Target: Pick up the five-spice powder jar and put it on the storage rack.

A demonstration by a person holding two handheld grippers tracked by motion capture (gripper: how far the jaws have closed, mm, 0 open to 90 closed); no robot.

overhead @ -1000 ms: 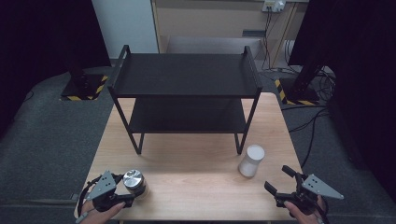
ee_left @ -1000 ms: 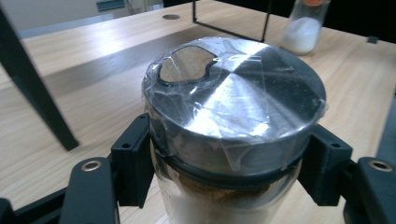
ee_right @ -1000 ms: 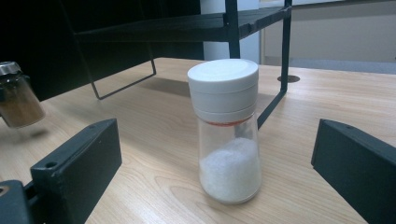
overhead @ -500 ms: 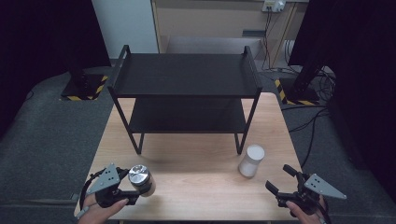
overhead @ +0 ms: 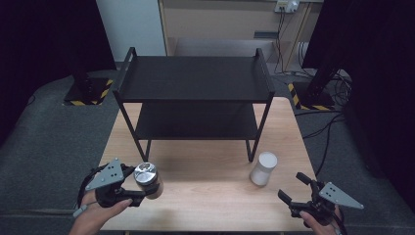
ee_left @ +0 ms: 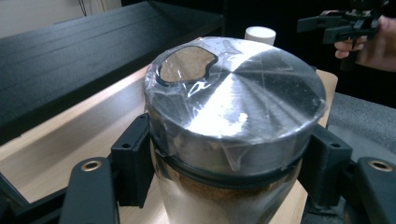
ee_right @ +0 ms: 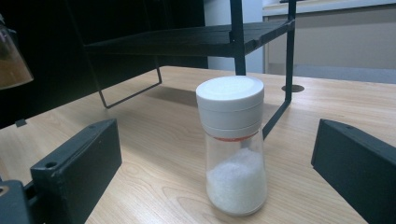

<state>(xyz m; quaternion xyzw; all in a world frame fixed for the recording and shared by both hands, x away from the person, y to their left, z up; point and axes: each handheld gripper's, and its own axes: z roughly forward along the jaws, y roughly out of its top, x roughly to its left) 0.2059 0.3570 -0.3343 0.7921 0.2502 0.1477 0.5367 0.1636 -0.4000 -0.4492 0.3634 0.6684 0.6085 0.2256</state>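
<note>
- Left claw (overhead: 142,188) is clenched on the steel-lidded jar (overhead: 147,177); in the left gripper view both pads (ee_left: 133,165) press the jar just under its lid.
- Change against the earlier high-view frames: the jar has come up off the worktop (overhead: 210,166) with the left hand and drifted slightly toward 1 o'clock. Judgement: the pick is done and the carry to the black shelf rack (overhead: 195,83) is starting.
- Jar now hangs at about 7 o'clock of the worktop, well apart from the rack.
- Left hand (overhead: 98,215) grips from below-left, claw pointing toward 3 o'clock, roughly level.
- Right claw (overhead: 293,188) is unchanged, released, at 5 o'clock; the white-capped shaker (ee_right: 232,149) stands ahead of its jaws, untouched.
</note>
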